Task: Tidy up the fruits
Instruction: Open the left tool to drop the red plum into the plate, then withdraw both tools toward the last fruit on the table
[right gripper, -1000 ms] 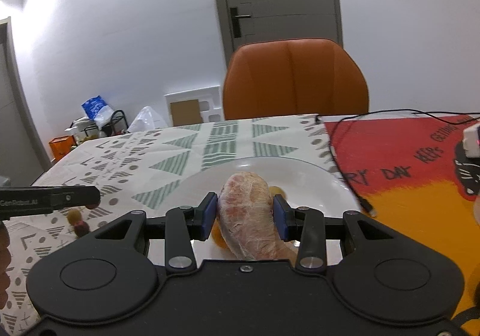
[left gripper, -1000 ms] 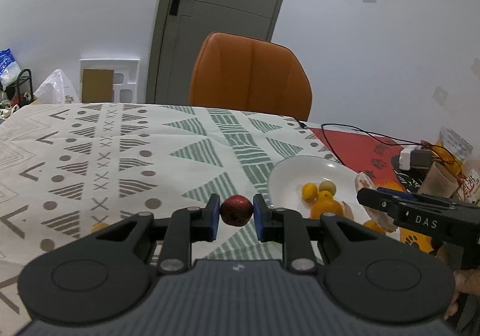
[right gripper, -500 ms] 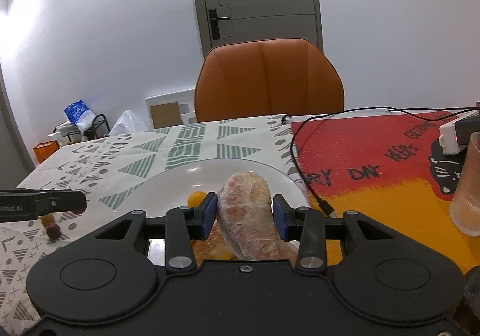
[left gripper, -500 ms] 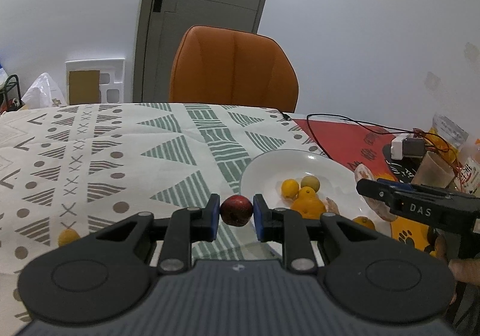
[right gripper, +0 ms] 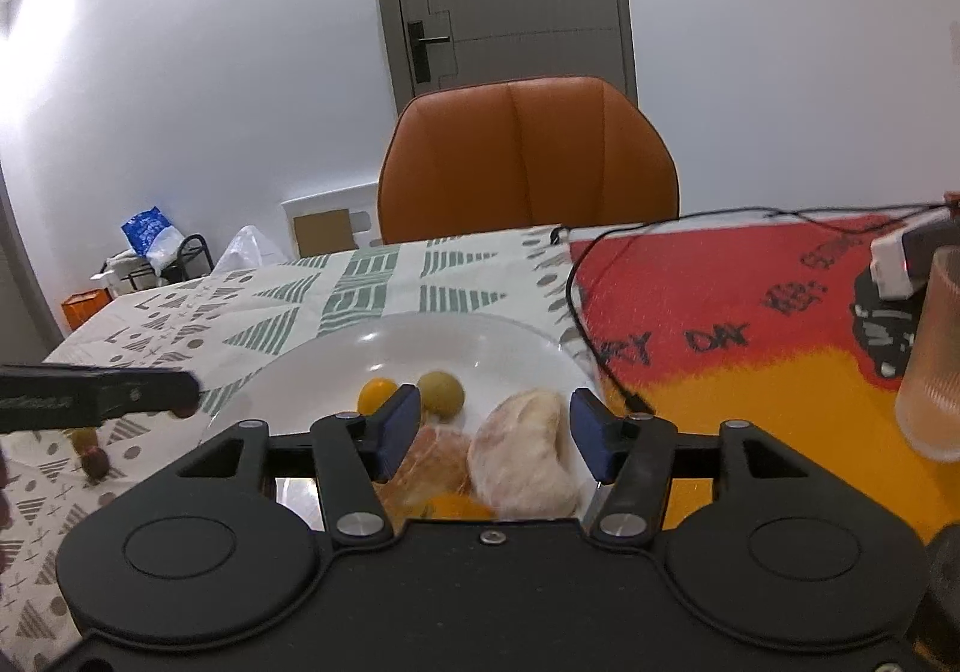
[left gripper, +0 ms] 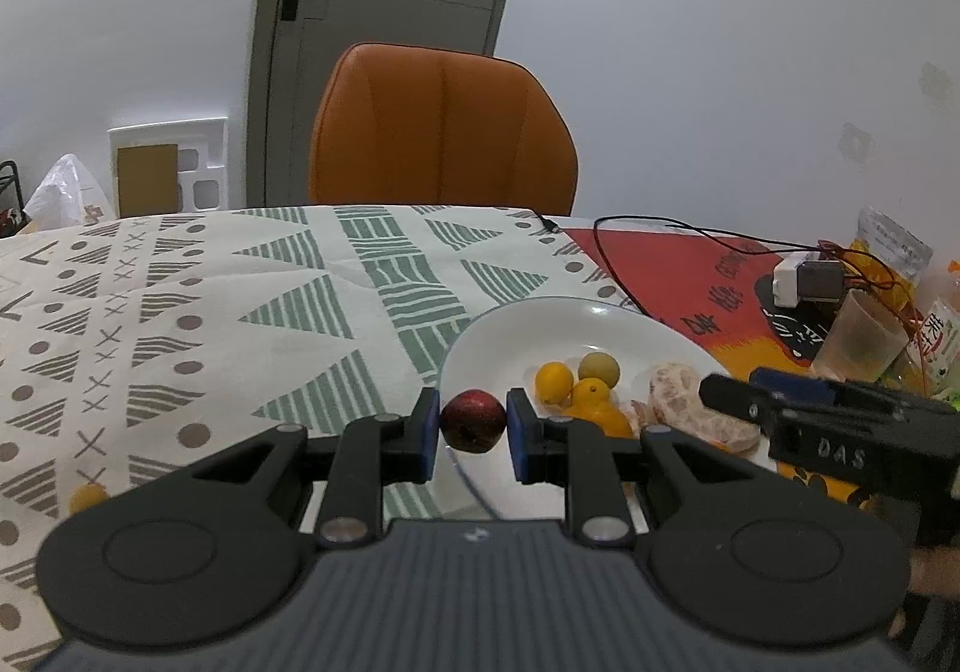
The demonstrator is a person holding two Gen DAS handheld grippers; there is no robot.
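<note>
My left gripper (left gripper: 473, 423) is shut on a small dark red fruit (left gripper: 473, 420) and holds it over the near left rim of the white plate (left gripper: 498, 330). My right gripper (right gripper: 492, 435) is open over the plate (right gripper: 336, 357). A peeled pale citrus piece (right gripper: 525, 459) lies between its fingers on the plate, beside another peeled piece (right gripper: 435, 459). Small yellow and green fruits (left gripper: 576, 378) also lie on the plate. The right gripper also shows in the left wrist view (left gripper: 738, 399).
A small yellow fruit (left gripper: 87, 495) lies on the patterned tablecloth at the left. A red-orange mat (right gripper: 750, 312) with a black cable, a white adapter and a ribbed glass (right gripper: 933, 354) lies right of the plate. An orange chair (left gripper: 441, 132) stands behind the table.
My right gripper has opened and let the peeled citrus piece down onto the plate. My left gripper has carried the red fruit rightward to the plate's rim.
</note>
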